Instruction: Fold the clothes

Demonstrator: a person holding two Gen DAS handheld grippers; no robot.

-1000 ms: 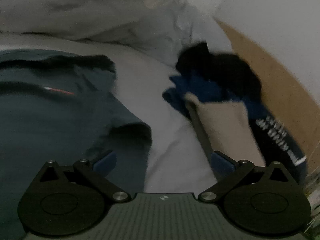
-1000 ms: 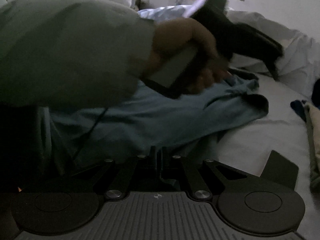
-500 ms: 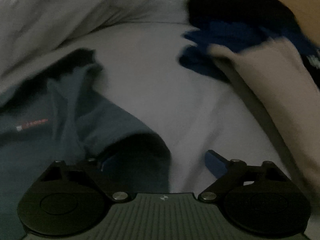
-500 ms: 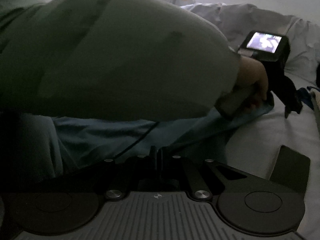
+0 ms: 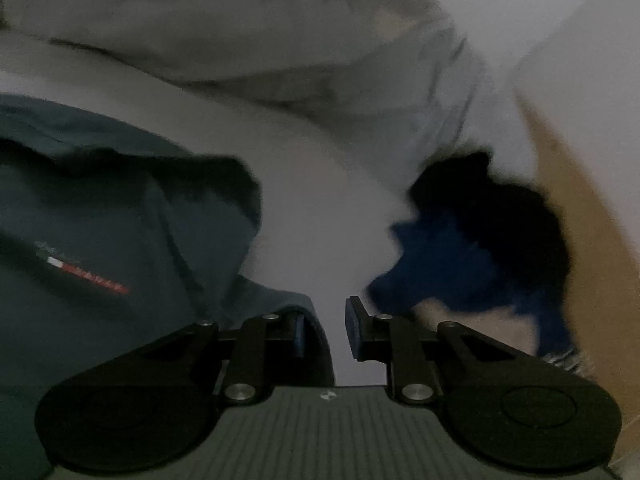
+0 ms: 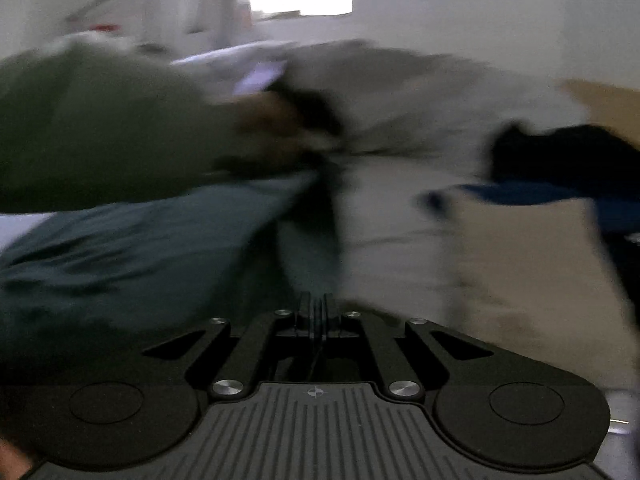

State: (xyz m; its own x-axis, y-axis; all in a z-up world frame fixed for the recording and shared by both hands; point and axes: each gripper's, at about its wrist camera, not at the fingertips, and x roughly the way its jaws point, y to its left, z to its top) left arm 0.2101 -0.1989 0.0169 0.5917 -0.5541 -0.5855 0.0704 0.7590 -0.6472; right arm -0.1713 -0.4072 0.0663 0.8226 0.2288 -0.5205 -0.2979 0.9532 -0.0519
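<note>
Just left of the closing left gripper point(image 5: 325, 330), the teal shirt point(image 5: 100, 240) is lying, its sleeve edge seemingly entering the jaws, while the right gripper point(image 6: 316, 316) is staying shut, apparently empty.

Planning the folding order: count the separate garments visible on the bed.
4: a teal shirt spread at the left wrist view's left; a black garment, a dark blue one and a beige one piled to its right. More may hide in that blurred pile.
</note>
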